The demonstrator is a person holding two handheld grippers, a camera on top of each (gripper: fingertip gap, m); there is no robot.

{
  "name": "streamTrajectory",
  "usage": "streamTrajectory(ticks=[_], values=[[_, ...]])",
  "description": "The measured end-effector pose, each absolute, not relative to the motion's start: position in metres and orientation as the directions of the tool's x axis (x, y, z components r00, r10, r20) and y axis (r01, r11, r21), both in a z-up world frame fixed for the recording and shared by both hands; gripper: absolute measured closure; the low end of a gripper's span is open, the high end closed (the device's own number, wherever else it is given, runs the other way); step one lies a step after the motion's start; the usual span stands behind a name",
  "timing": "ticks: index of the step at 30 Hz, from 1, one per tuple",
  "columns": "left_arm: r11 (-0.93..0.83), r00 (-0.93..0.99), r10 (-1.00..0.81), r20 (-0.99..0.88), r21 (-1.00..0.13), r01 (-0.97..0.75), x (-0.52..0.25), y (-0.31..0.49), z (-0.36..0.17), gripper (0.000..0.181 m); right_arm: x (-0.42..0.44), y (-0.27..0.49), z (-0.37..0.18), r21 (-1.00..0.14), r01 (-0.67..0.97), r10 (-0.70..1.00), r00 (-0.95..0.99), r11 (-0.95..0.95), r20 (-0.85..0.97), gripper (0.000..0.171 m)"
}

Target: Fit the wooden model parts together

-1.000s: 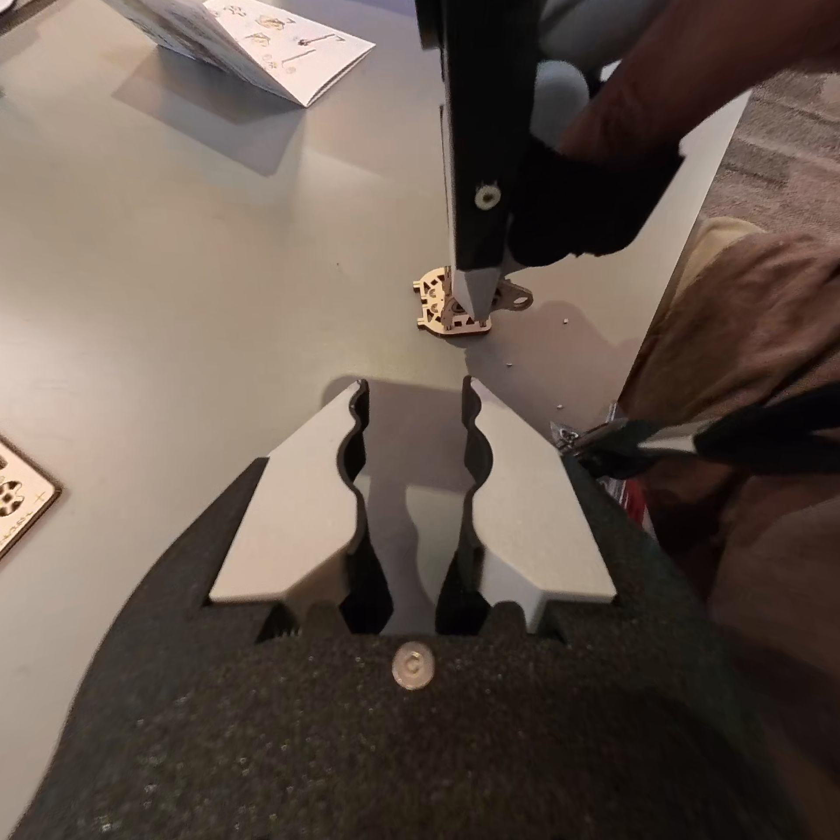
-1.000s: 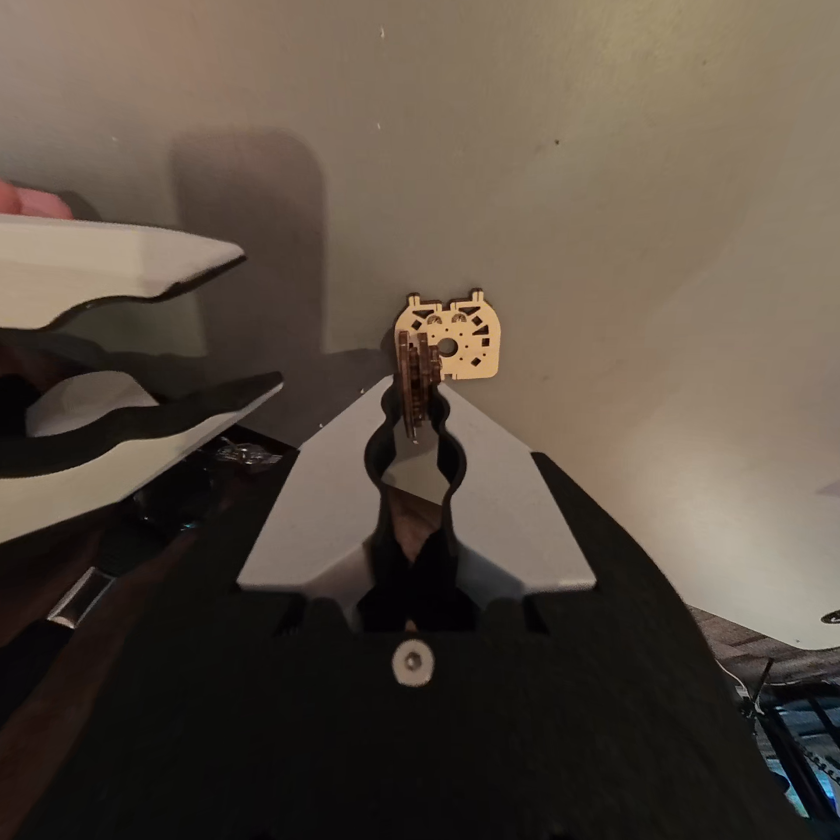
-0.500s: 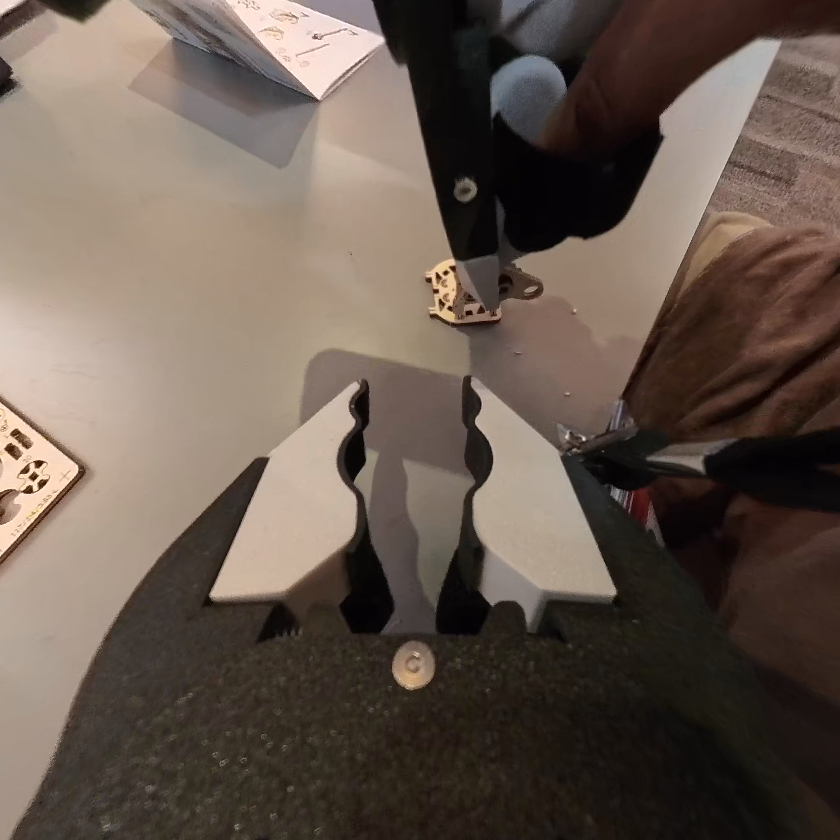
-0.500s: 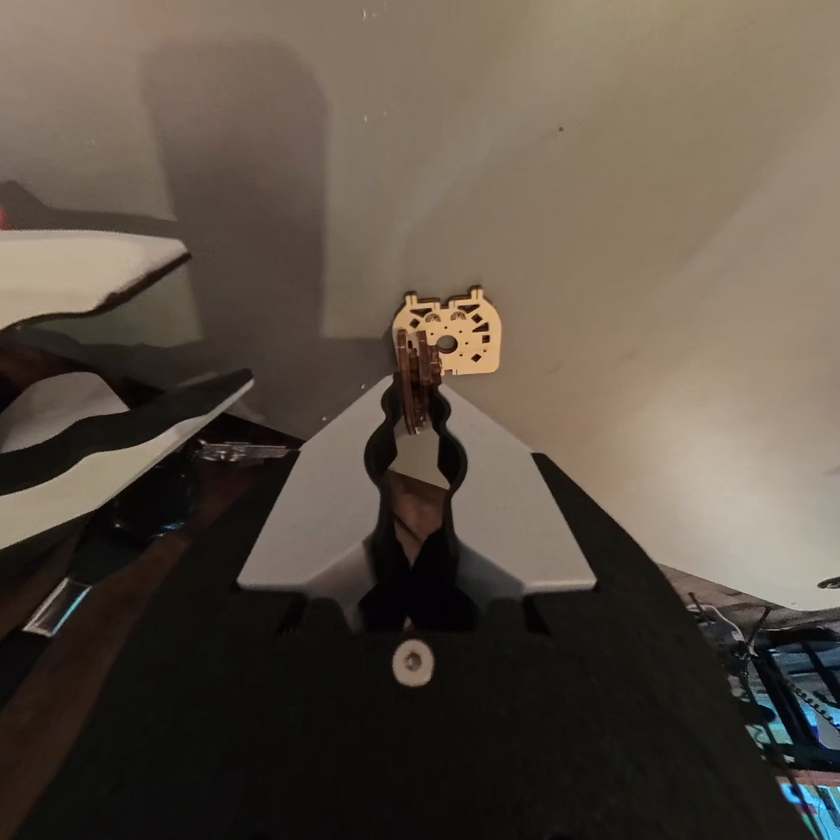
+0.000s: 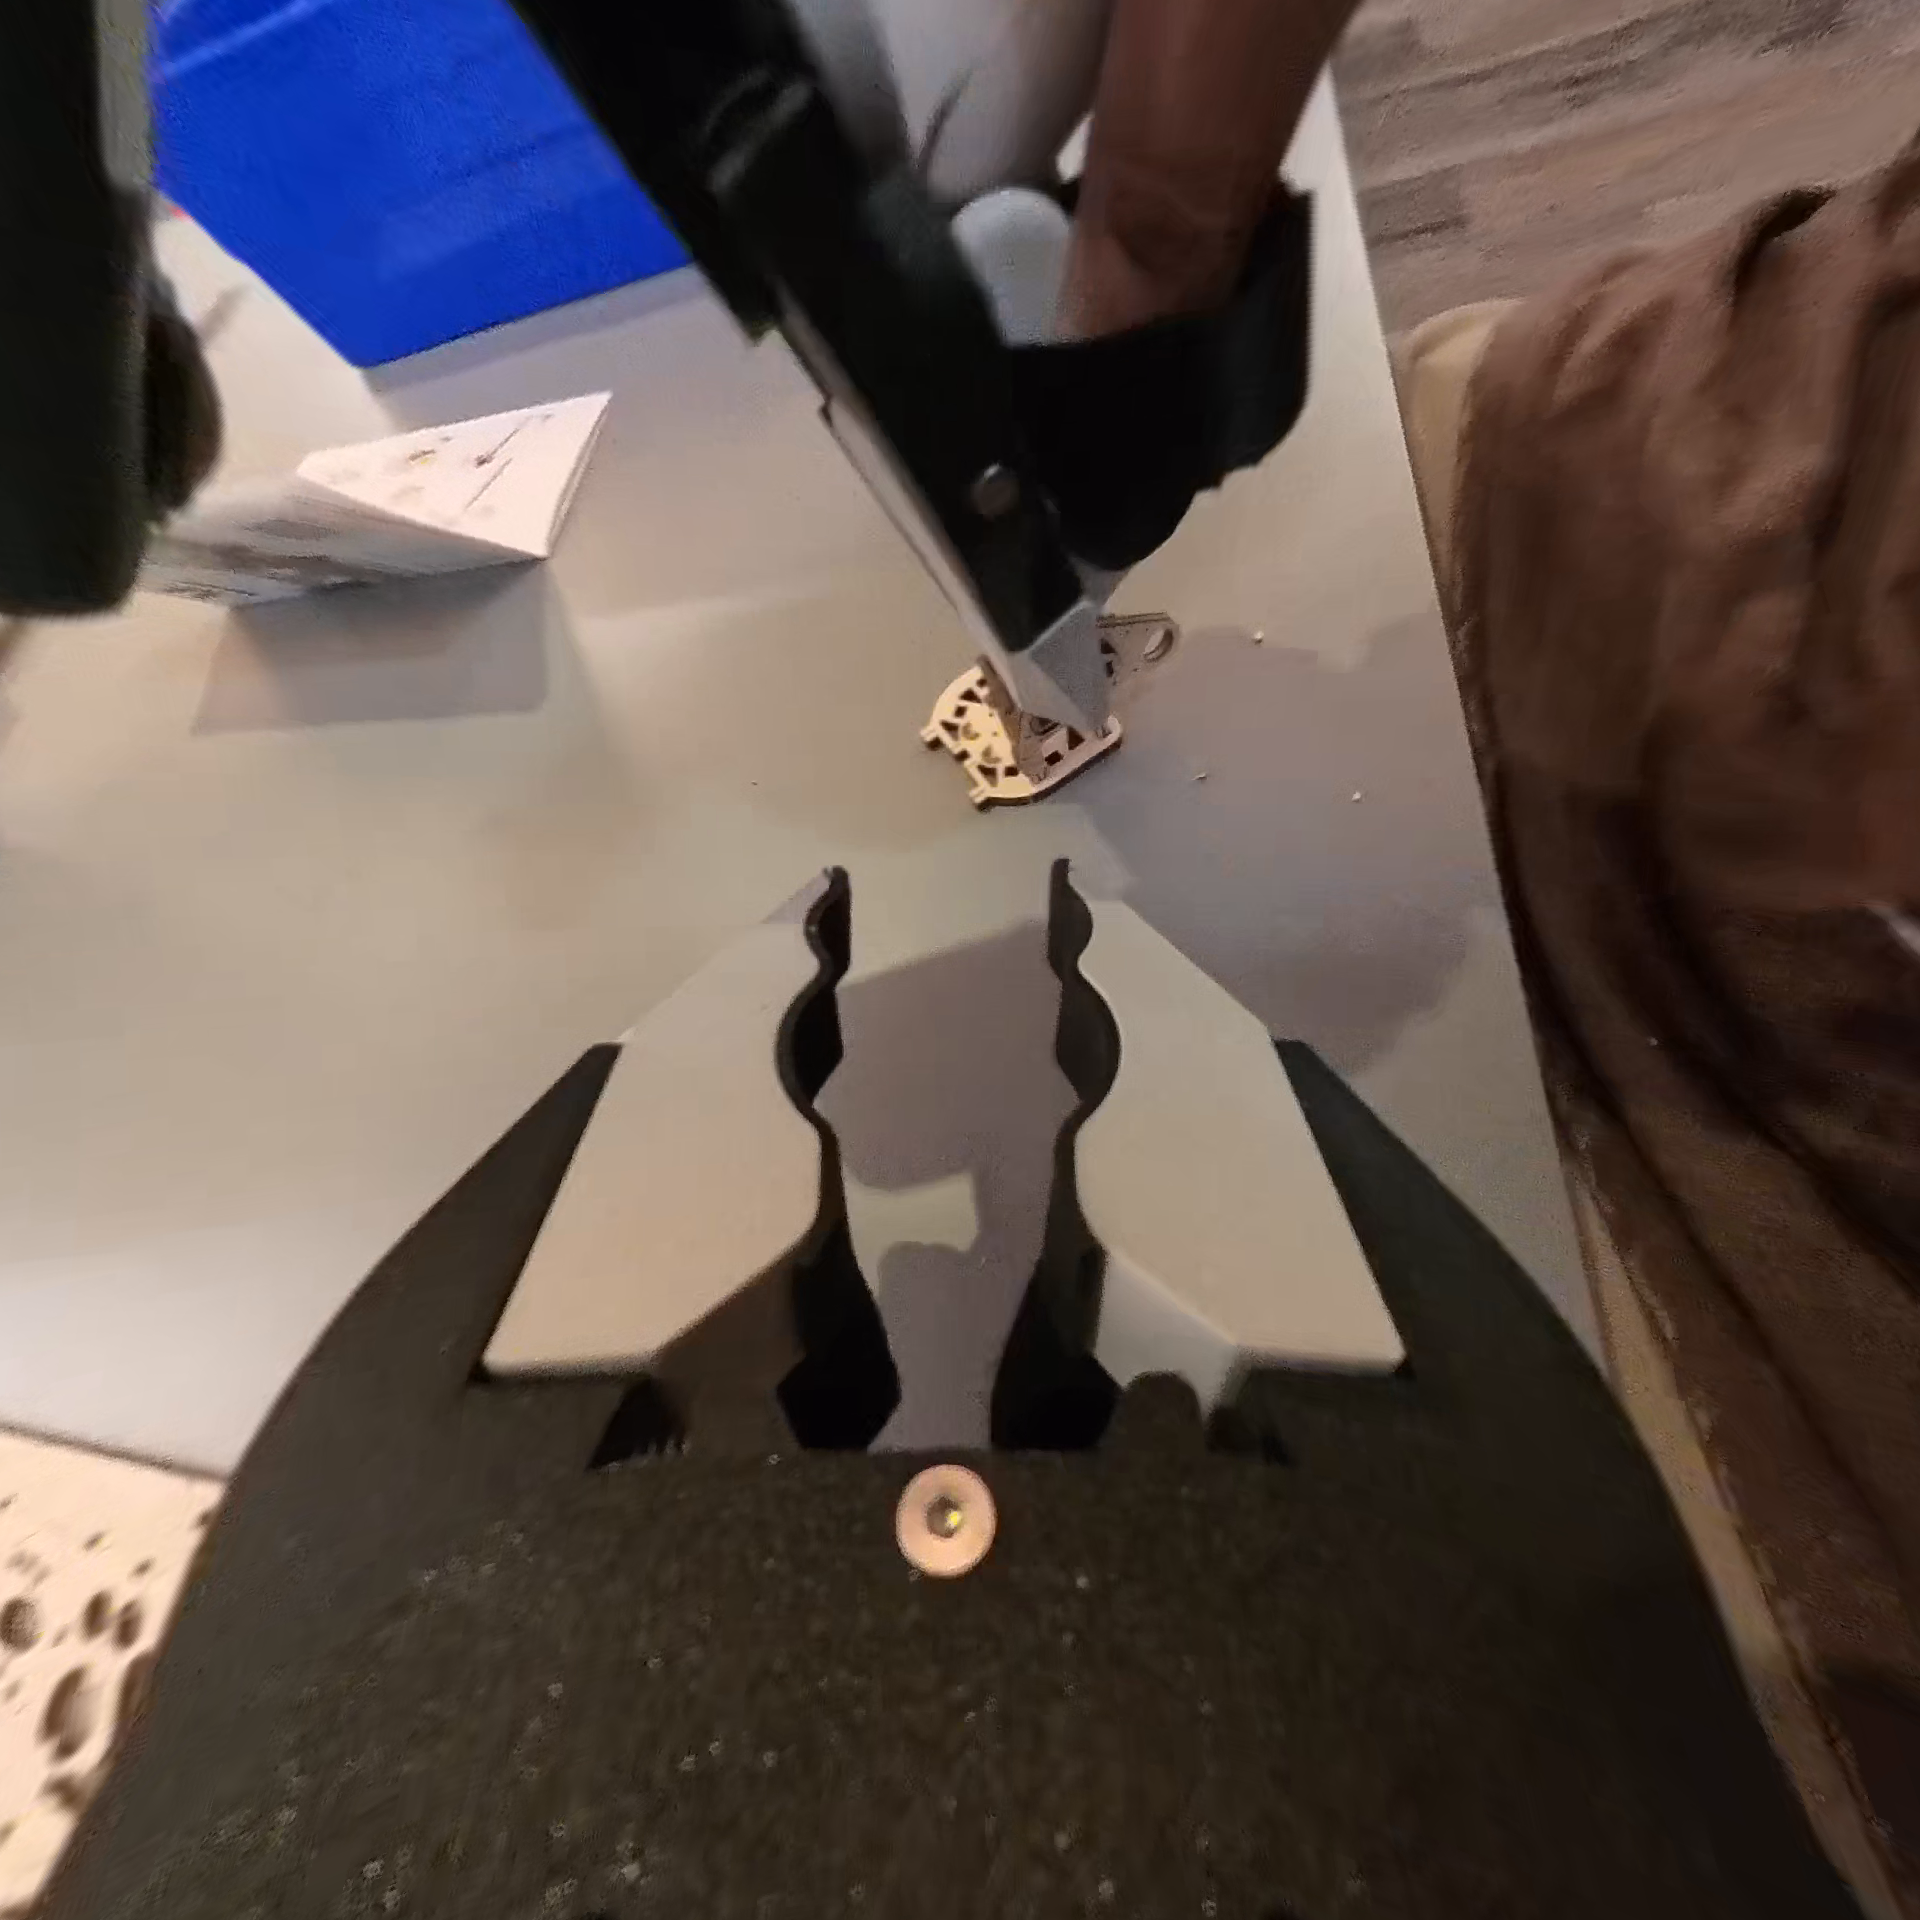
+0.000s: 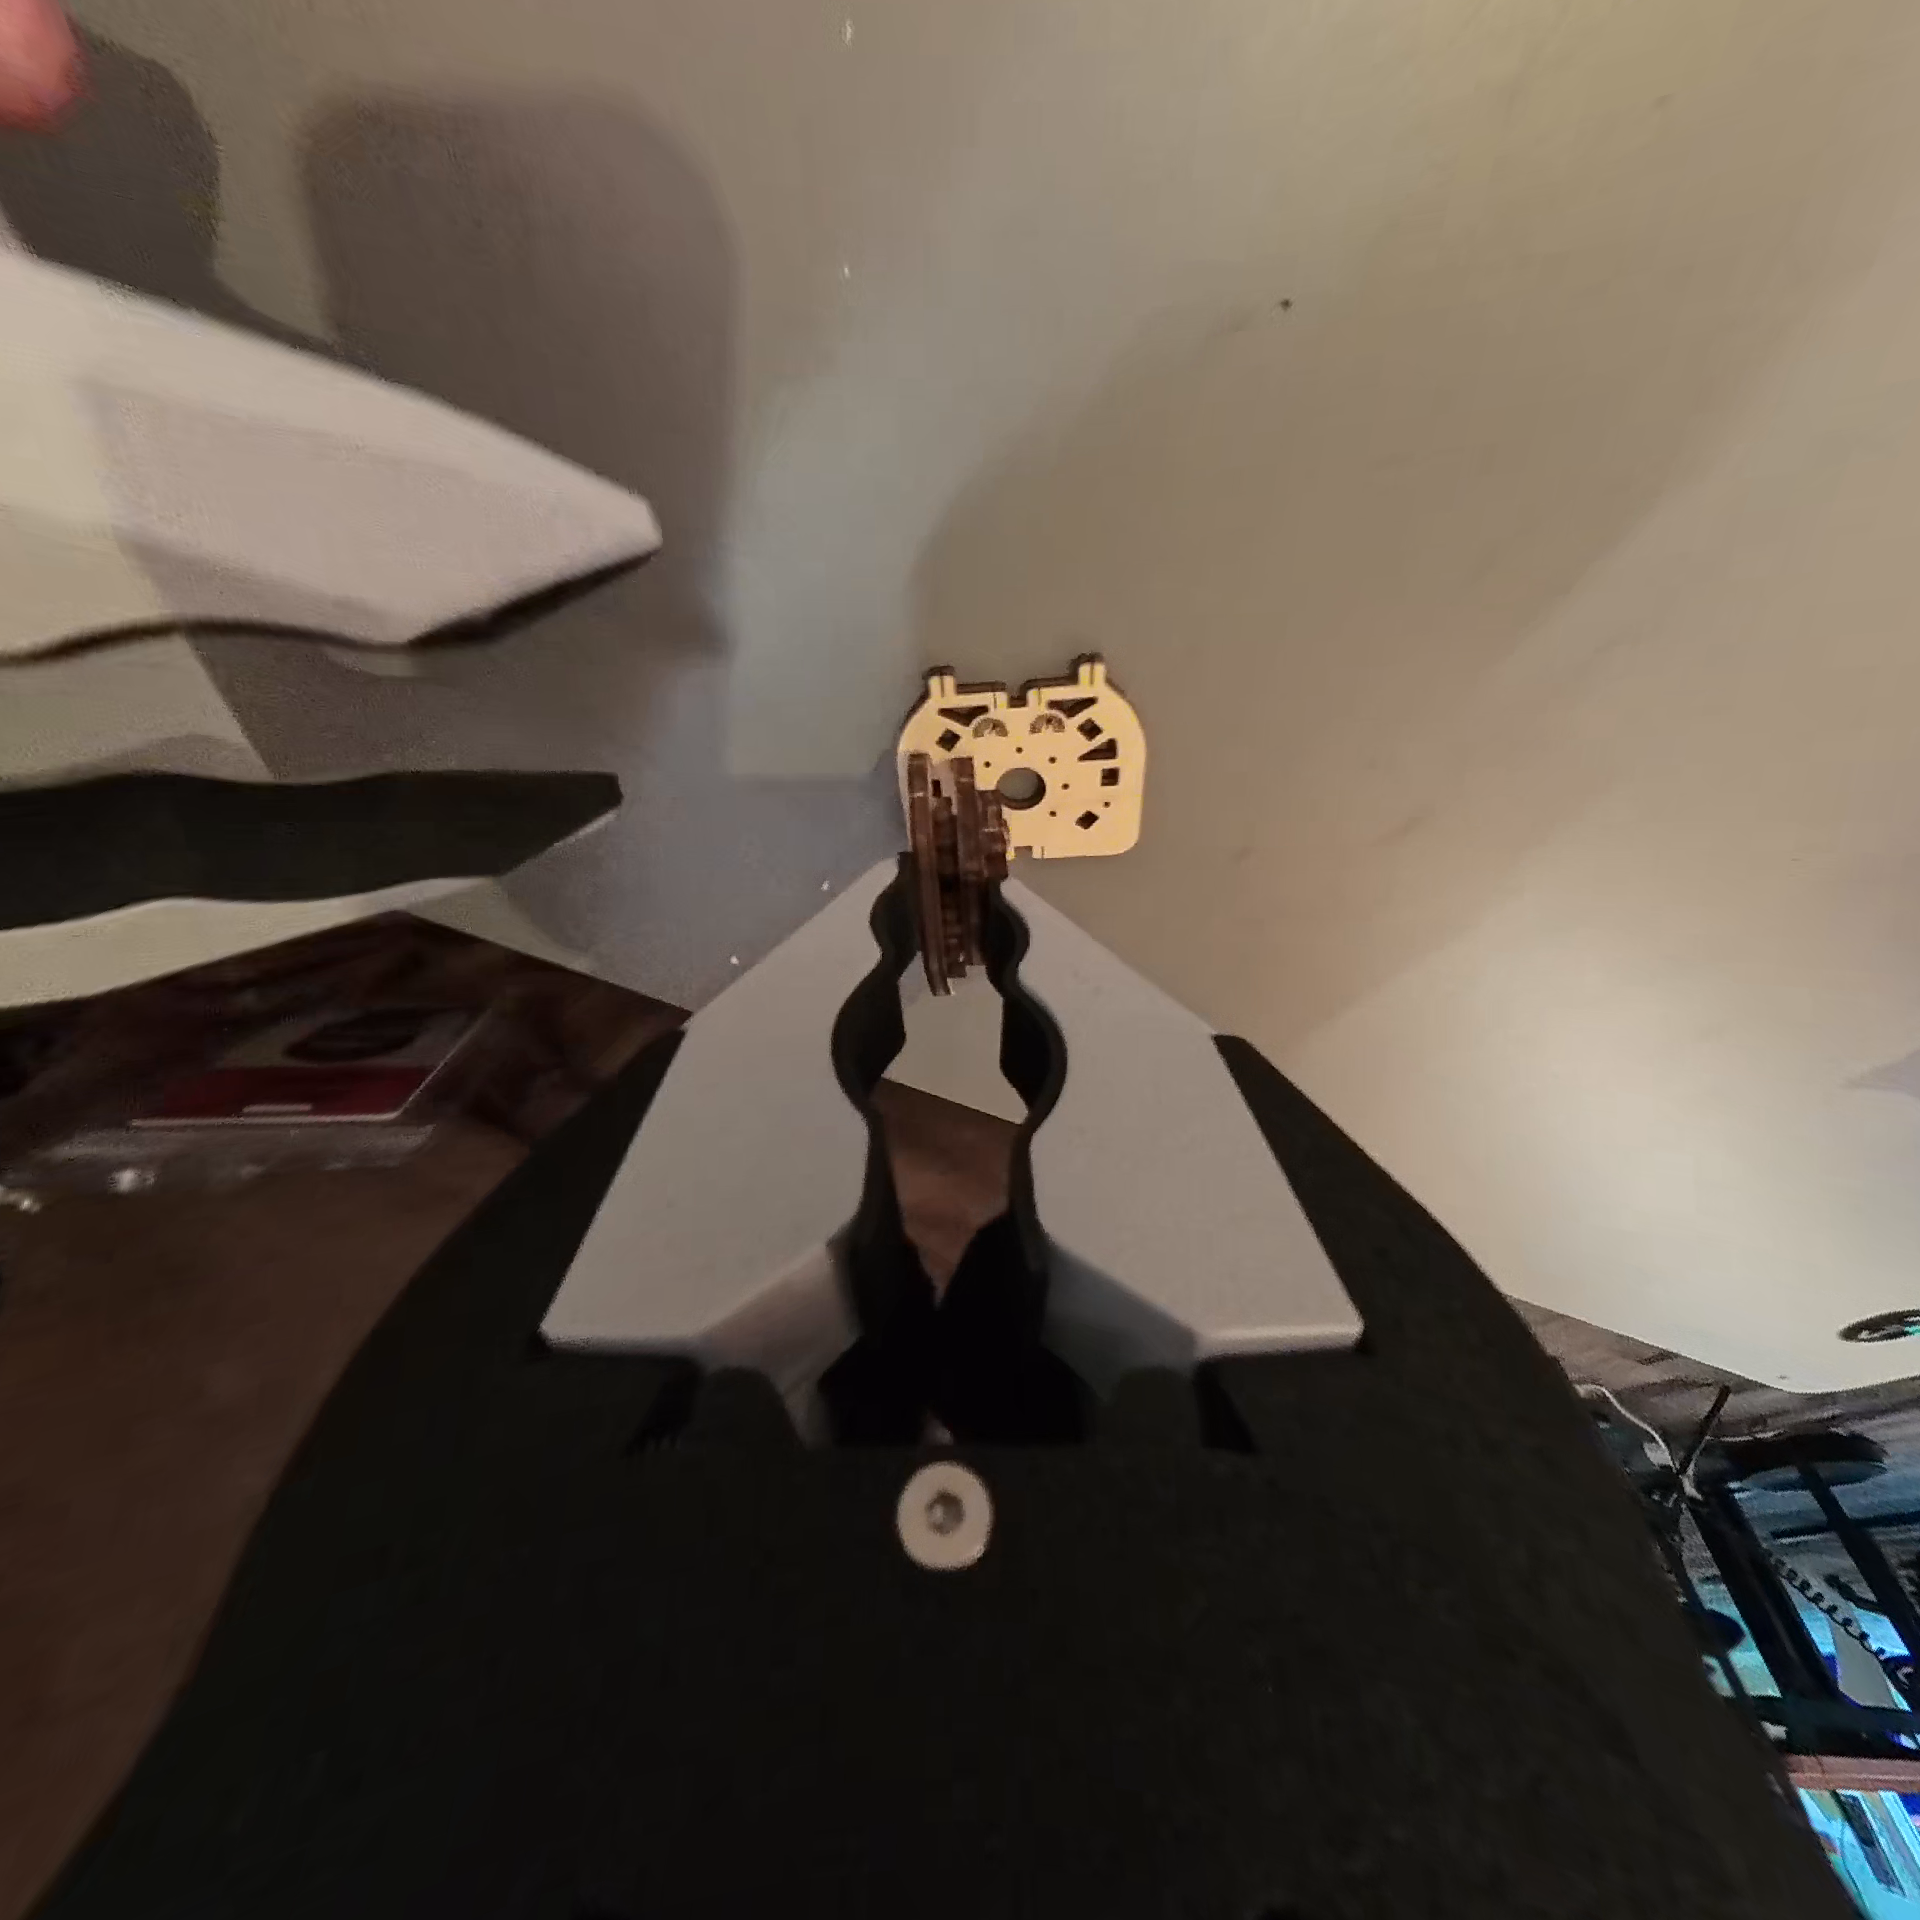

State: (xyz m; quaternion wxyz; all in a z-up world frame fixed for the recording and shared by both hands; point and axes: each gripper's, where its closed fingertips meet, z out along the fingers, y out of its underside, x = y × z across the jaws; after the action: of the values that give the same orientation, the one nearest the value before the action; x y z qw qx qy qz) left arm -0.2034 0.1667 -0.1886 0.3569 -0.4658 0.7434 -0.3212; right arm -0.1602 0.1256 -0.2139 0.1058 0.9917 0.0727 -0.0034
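Note:
A flat pale wooden plate (image 5: pixel 982 753) with cut-out holes lies on the grey table (image 5: pixel 416 935) near its right edge. My right gripper (image 5: pixel 1060 691) comes down at a slant and is shut on a small stacked wooden part (image 5: pixel 1141 641), holding it on edge against the plate. In the right wrist view the right gripper (image 6: pixel 951 878) pinches the dark-edged part (image 6: pixel 951 883) at the left side of the plate (image 6: pixel 1075 774). My left gripper (image 5: pixel 945 883) is open and empty, a short way in front of the plate. It shows blurred at the left of the right wrist view (image 6: pixel 312 520).
A folded instruction booklet (image 5: pixel 416 499) lies at the back left, with a blue box (image 5: pixel 395 177) behind it. A wooden parts sheet (image 5: pixel 62 1621) lies at the lower left. A person's brown clothing (image 5: pixel 1683 623) is just past the table's right edge. Small crumbs lie beside the plate. The grippers' ends are close to 7 centimetres from one another.
My left gripper has swung and tilted, bringing the blue box into view, and stays open. The right gripper leans more steeply, still shut on the part at the plate.

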Motion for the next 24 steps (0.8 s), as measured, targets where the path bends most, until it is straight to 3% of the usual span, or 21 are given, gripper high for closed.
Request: streamTrajectory(ticks=[4,7,13,24], values=[[0.244,-0.254,-0.957,-0.136,-0.853,-0.462,-0.206,0.155,-0.190,0.131,-0.160,0.125,-0.214,0.206,0.129,0.134,0.991,-0.970,0.012,0.159],[0.273,-0.107,-0.962,-0.252,-0.858,-0.435,-0.206,0.161,-0.182,0.142,-0.159,0.125,-0.215,0.240,0.161,0.176,0.983,-0.957,0.045,0.160],[0.169,-0.089,-0.986,-0.144,-0.841,-0.513,-0.196,0.151,-0.193,0.135,-0.159,0.125,-0.215,0.239,0.171,0.181,0.983,-0.956,0.019,0.160],[-0.057,0.074,-0.997,0.029,-0.909,-0.413,-0.226,0.212,-0.152,0.141,-0.159,0.125,-0.216,0.180,0.141,0.150,0.988,-0.973,0.038,0.160]])
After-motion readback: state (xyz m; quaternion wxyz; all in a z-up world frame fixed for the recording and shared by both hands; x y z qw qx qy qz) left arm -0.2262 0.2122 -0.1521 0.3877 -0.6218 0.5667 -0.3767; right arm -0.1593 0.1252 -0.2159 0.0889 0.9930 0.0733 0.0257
